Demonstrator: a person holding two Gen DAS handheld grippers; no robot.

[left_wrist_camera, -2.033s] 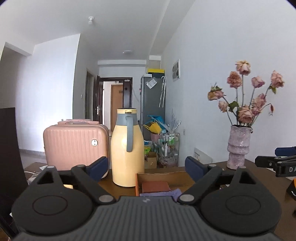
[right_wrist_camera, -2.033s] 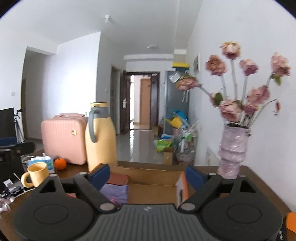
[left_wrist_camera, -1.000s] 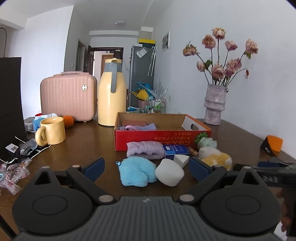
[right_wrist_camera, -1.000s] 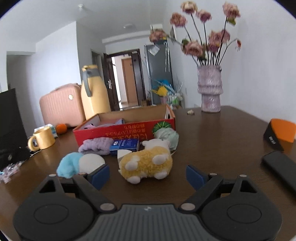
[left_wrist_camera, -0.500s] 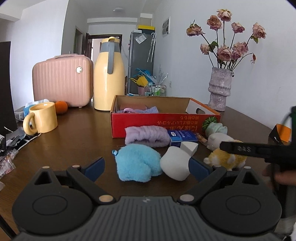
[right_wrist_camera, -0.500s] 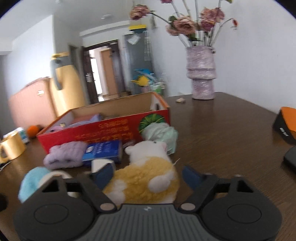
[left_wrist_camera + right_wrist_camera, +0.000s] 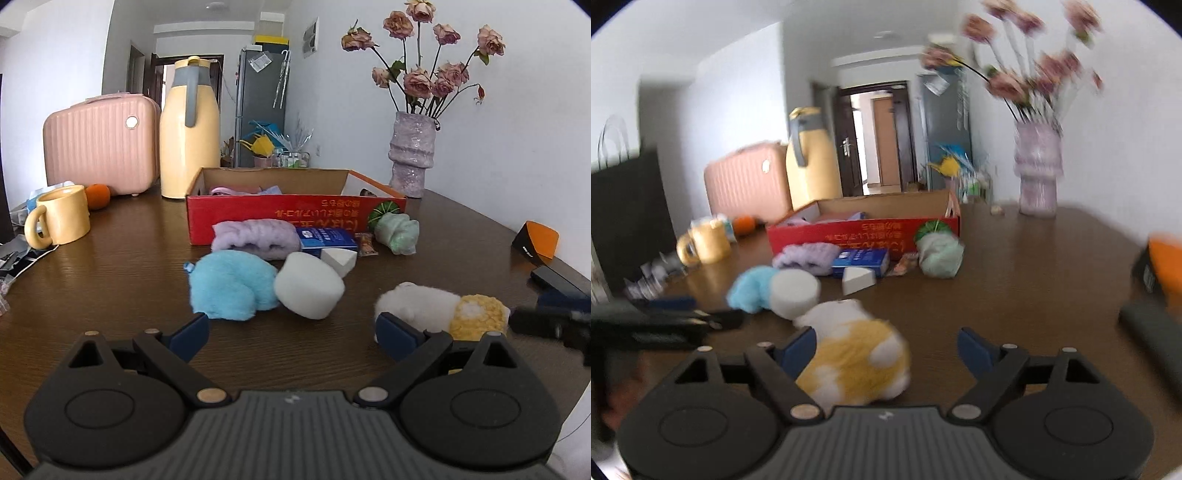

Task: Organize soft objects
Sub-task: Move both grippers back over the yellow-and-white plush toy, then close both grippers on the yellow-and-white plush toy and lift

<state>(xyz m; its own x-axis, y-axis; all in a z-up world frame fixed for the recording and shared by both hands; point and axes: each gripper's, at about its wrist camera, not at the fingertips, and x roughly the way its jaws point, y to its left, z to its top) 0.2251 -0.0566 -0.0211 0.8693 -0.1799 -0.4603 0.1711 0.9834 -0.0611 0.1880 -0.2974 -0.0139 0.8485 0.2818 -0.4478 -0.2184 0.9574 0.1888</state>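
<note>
Since half a second ago the right gripper (image 7: pixel 886 345) has slid its wide-open jaws around the plush toy (image 7: pixel 855 358) on the table (image 7: pixel 1034 280); centre it before squeezing gently, while the left gripper (image 7: pixel 293 332) waits, jaws equally wide, empty.

Your right gripper (image 7: pixel 886 343) has closed in on the yellow-and-white plush toy (image 7: pixel 855 363), which now lies between its spread fingers. The toy has slid away from the green plush (image 7: pixel 940 254), toward the table's (image 7: pixel 1034 280) near edge.
</note>
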